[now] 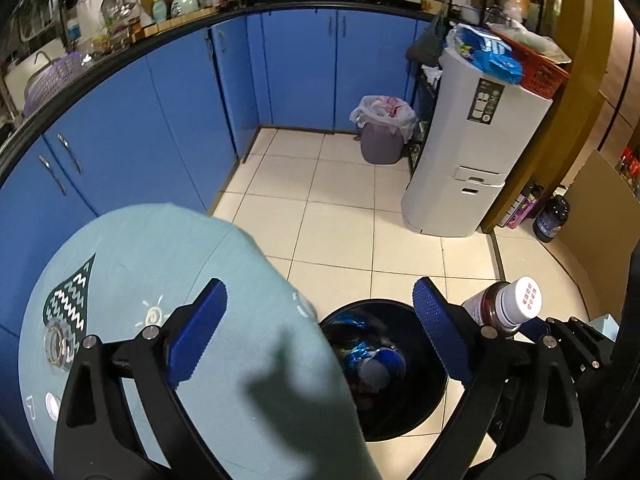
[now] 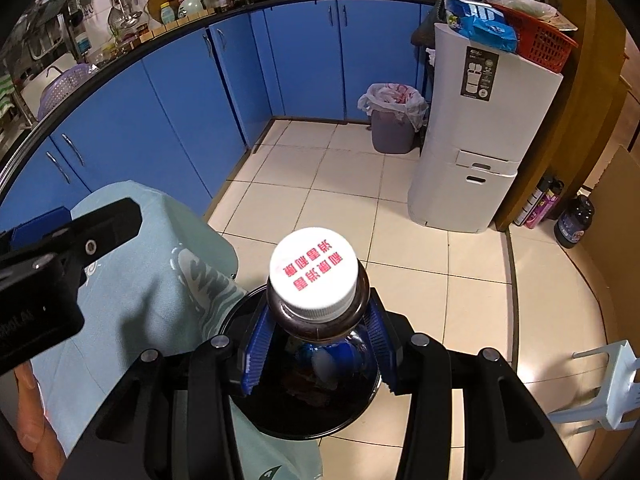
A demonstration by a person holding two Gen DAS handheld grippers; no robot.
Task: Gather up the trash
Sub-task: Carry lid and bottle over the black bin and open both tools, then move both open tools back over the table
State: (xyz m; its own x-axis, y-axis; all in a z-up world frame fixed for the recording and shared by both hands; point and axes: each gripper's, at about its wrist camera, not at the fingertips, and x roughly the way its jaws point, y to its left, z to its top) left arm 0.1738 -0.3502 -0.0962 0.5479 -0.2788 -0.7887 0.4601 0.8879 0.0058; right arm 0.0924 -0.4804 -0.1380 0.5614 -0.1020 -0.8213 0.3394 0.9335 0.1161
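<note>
My right gripper (image 2: 316,350) is shut on the neck of a bottle (image 2: 314,280) of dark liquid with a white cap printed in red. It hangs over a black trash bin (image 2: 288,420) on the tiled floor. The bin (image 1: 416,412) holds blue wrappers and other rubbish. My left gripper (image 1: 320,336) stands wide open above the bin's left rim, with nothing between its blue pads. The bottle (image 1: 504,304) shows at its right. One of the left gripper's fingers (image 2: 104,224) shows at the left of the right wrist view.
A table under a pale teal cloth (image 1: 160,248) stands left of the bin, with a glass jar (image 1: 60,344) on it. Blue cabinets line the left and back. A grey lined bin (image 1: 382,132) and a white appliance (image 1: 472,152) stand beyond. A white stool (image 2: 600,388) is at the right.
</note>
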